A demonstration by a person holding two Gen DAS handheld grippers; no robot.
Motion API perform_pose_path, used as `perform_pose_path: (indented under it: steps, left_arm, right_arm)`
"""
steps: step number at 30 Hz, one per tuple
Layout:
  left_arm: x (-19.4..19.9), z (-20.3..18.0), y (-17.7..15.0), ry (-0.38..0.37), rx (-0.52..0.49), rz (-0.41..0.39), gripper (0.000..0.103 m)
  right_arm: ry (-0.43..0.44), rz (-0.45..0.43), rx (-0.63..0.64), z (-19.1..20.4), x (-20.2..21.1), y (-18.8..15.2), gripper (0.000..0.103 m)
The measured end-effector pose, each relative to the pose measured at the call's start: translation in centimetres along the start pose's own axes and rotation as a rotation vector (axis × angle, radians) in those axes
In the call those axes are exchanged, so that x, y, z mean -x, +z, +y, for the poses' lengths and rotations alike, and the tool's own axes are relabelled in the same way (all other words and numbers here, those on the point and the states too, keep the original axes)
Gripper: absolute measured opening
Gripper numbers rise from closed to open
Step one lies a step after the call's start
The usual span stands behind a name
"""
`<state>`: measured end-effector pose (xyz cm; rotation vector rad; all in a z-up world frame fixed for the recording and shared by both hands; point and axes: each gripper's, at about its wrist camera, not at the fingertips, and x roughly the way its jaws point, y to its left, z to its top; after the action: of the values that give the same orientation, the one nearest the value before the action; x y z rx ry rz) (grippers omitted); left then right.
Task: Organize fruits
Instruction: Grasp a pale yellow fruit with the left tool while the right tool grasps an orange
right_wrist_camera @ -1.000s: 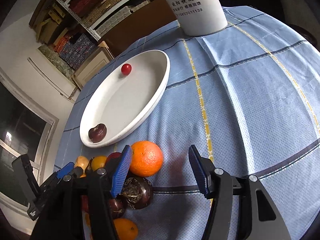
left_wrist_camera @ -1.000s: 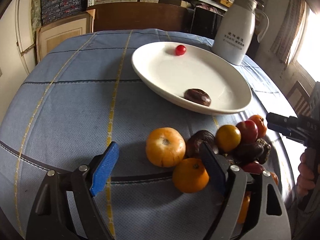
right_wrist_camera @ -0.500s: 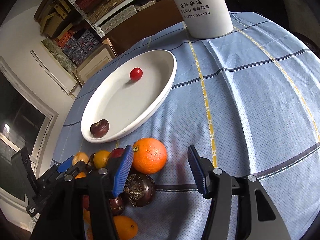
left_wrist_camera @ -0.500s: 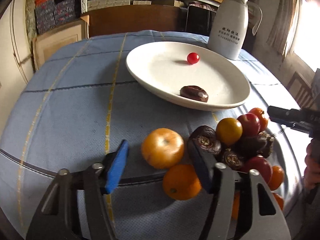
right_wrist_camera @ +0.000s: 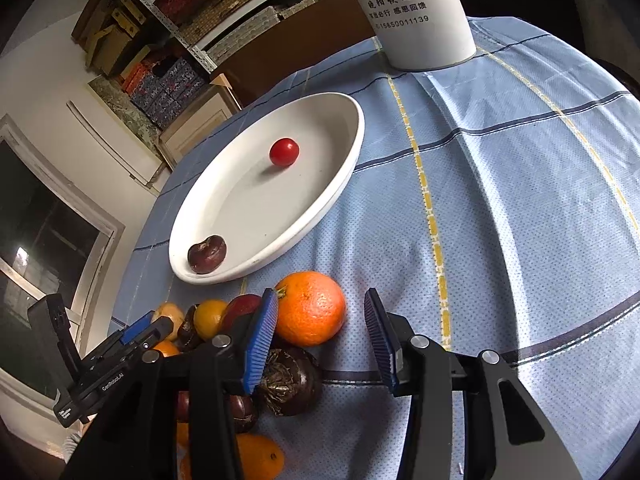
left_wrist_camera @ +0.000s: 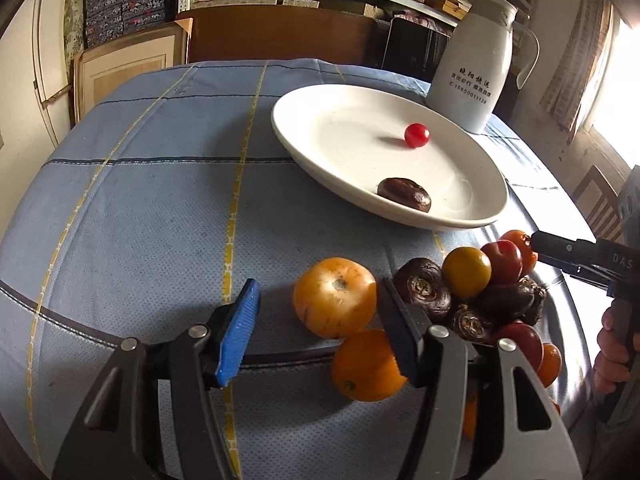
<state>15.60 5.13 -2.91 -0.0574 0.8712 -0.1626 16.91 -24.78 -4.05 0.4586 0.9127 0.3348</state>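
A white oval plate [left_wrist_camera: 340, 152] [right_wrist_camera: 340, 168] holds a red cherry tomato [left_wrist_camera: 416, 135] [right_wrist_camera: 284, 151] and a dark brown chestnut-like fruit [left_wrist_camera: 404, 194] [right_wrist_camera: 207, 253]. A heap of fruit lies on the cloth near the table's front edge. My left gripper [left_wrist_camera: 316, 332] is open around a yellow-orange persimmon-like fruit [left_wrist_camera: 334, 297], with an orange [left_wrist_camera: 366, 366] just below it. My right gripper [right_wrist_camera: 320, 340] is open, level with an orange [right_wrist_camera: 311, 313]. Dark water chestnuts [left_wrist_camera: 424, 292] [right_wrist_camera: 288, 380] lie in the heap.
A white jug [left_wrist_camera: 476, 72] [right_wrist_camera: 416, 12] stands behind the plate. The blue checked tablecloth [left_wrist_camera: 160, 200] covers a round table. The right gripper's body [left_wrist_camera: 580, 258] reaches in over the heap. Shelves and boxes stand behind the table.
My left gripper has moved forward and right, so the yellow-orange fruit now sits between its fingers. My right gripper has moved closer to the orange. Both stay open.
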Motion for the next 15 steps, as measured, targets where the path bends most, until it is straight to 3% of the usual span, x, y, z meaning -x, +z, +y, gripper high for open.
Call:
perform_pose_path:
  steps: [3,4,8,15]
  left_arm:
    - [-0.1,-0.3,-0.1,-0.033,-0.01,0.011,0.056]
    - [-0.1,-0.6,-0.1,-0.05,-0.017,0.012,0.05]
    - [0.2,-1.3,-0.2,-0.03,-0.055,-0.01,0.04]
    - [0.4,-1.4,-0.4,-0.019,-0.061,-0.028,0.04]
  right_arm:
    - [-0.006,0.015,0.03,0.8,-0.6,-0.3,0.044]
    - [-0.016,0.012,0.043,1.0,-0.7,-0.4,0.044]
    - [-0.005,0.006,0.04,0.8,-0.9,-0.3,0.044]
    - [0.001,0.009,0.039,0.7,-0.8,-0.4,0.043]
